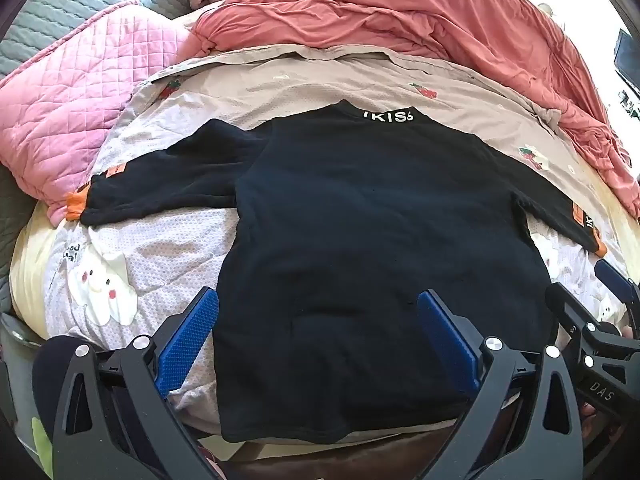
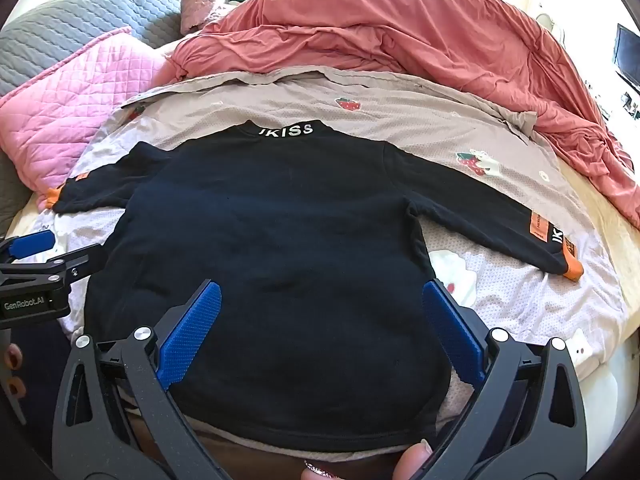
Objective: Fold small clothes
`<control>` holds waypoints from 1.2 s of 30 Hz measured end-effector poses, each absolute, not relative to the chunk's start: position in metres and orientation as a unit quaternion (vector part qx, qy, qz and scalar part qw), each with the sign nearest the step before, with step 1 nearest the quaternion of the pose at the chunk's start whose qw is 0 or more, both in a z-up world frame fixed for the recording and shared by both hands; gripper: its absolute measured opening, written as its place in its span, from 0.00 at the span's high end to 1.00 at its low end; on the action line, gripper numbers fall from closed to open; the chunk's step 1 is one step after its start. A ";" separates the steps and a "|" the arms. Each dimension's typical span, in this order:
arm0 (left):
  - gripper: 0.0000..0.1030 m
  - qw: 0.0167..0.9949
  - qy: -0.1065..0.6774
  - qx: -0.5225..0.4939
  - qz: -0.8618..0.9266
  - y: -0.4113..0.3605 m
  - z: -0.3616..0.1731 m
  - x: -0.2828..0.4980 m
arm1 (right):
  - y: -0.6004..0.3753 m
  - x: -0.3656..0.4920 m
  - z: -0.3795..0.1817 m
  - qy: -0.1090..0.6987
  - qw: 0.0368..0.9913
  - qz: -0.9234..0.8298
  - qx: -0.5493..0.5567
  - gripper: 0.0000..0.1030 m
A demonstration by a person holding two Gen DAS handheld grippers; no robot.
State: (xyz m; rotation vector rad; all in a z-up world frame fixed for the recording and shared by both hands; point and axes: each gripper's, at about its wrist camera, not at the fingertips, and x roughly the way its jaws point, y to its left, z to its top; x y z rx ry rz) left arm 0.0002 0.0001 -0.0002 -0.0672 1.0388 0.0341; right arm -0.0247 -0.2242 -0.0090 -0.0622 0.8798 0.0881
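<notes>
A small black long-sleeved top (image 1: 360, 248) lies flat and spread out on a pale printed sheet (image 1: 132, 256) on the bed, both sleeves stretched sideways, its hem toward the cameras. The cuffs are orange, and each sleeve carries an orange patch whose print is too small to read. White letters at the neckband read "IKISS", and what looks like the same word runs beside the right cuff. The left gripper (image 1: 318, 336) and right gripper (image 2: 322, 330) both hover with jaws spread wide over the lower body, grasping nothing. The left gripper's housing reads "GenRobot.AI"
</notes>
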 end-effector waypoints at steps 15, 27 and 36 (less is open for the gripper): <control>0.04 0.867 0.497 -0.029 0.023 0.002 -0.002 -0.001 | -0.223 -0.024 -0.010 0.427 0.903 0.043 -0.028 0.08; 0.04 0.867 0.498 -0.028 0.023 0.002 -0.003 0.000 | -0.222 -0.024 -0.008 0.427 0.903 0.044 -0.028 0.08; 0.04 0.866 0.499 -0.023 0.026 0.004 -0.009 0.001 | -0.222 -0.024 -0.009 0.427 0.903 0.043 -0.028 0.08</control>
